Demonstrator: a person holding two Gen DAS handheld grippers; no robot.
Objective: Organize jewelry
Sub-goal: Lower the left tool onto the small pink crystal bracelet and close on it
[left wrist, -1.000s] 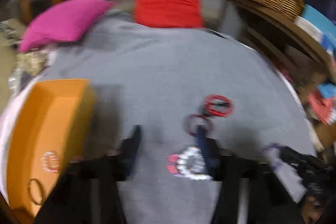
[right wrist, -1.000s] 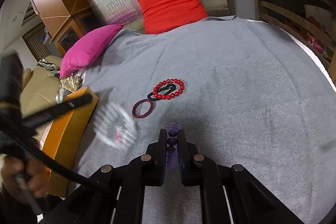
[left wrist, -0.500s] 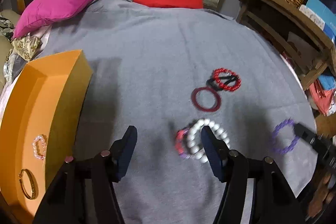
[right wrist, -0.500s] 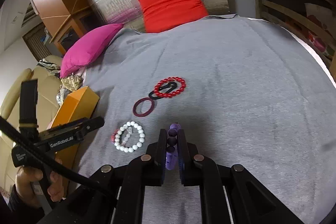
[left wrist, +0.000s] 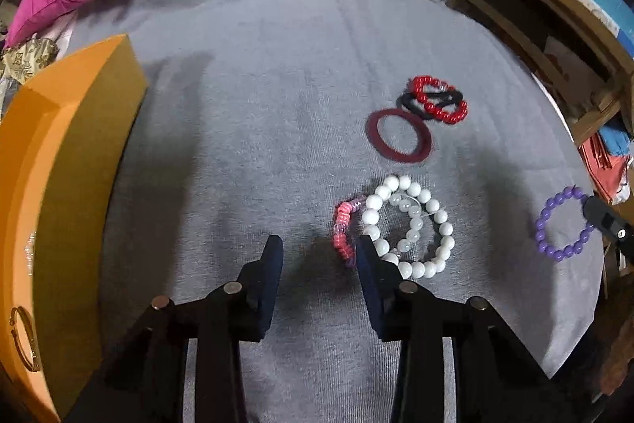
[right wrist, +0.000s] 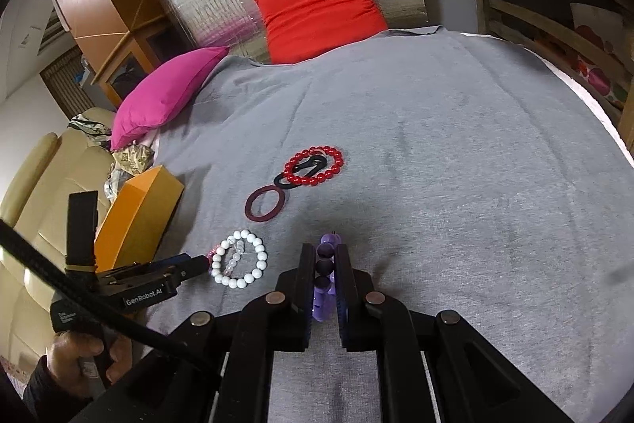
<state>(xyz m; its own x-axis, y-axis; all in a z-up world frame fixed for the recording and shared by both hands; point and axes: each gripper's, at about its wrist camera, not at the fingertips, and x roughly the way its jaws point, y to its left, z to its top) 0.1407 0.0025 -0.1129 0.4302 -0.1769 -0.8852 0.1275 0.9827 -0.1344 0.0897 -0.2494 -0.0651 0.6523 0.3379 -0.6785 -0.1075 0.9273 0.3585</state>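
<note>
Left tongs (left wrist: pixel 319 252) closing low over the grey blanket (left wrist: pixel 257 113), pink bracelet (left wrist: pixel 344 229) between the pads but unpinched, white bead bracelet (left wrist: pixel 412 224) just outside the right pad. Right tongs (right wrist: pixel 325 256) clamped together on the purple bead bracelet (right wrist: pixel 327 252). Orange box (left wrist: pixel 51 185) well apart at left, gold bangle (left wrist: pixel 21 339) inside.

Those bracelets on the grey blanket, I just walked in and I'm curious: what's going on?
A person is sorting jewelry with a gripper in each hand. The right gripper is shut on a purple bead bracelet. The left gripper is closing beside the white bead bracelet, with the pink bracelet near its pad. An orange box holds a gold bangle. Other bracelets lie loose.
</note>
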